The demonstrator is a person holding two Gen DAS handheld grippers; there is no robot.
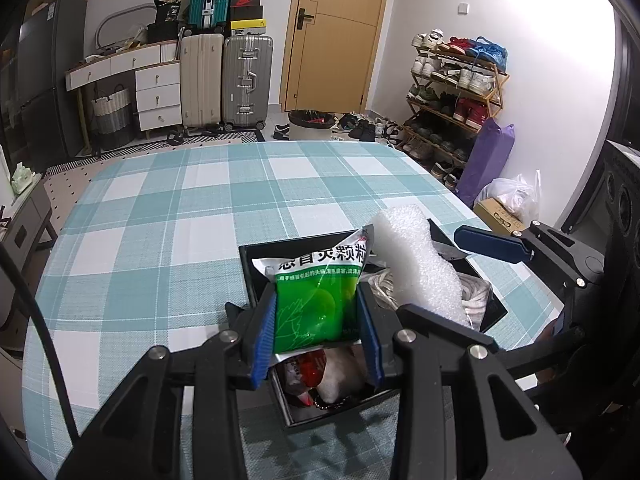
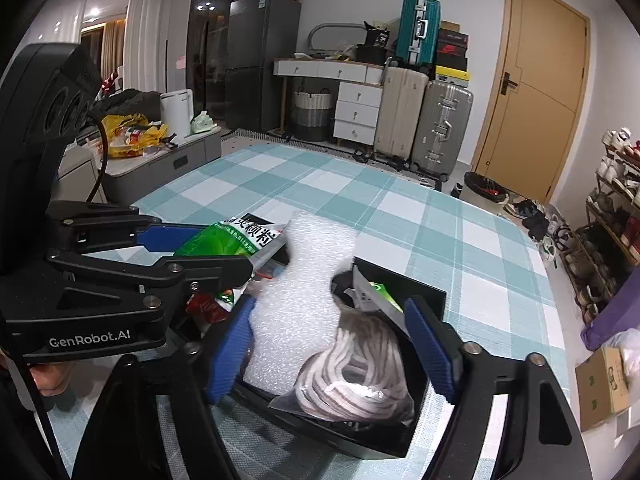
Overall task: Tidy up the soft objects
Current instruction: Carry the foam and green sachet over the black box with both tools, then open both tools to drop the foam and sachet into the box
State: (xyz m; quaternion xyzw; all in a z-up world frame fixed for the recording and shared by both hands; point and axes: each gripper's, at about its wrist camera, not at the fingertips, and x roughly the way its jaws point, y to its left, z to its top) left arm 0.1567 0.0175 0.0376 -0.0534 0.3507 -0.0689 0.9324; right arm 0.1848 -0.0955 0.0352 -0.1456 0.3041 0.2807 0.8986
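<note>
My left gripper (image 1: 316, 332) is shut on a green and white medicine bag (image 1: 320, 300) and holds it over the left black box (image 1: 320, 420), which holds red and white packets. In the right wrist view the same bag (image 2: 224, 236) sits between the left gripper's fingers (image 2: 168, 238). My right gripper (image 2: 328, 344) is open above the right black box (image 2: 424, 292). That box holds a white foam sheet (image 2: 296, 300), a bagged coil of white rope (image 2: 360, 376) and a small packet. The foam (image 1: 416, 264) stands up out of the box.
Both boxes sit on a teal plaid tablecloth (image 1: 180, 216) near the table's front edge. Suitcases (image 1: 224, 80), a drawer unit, a door and a shoe rack (image 1: 452, 92) stand beyond the table. A cardboard box (image 2: 604, 384) lies on the floor at the right.
</note>
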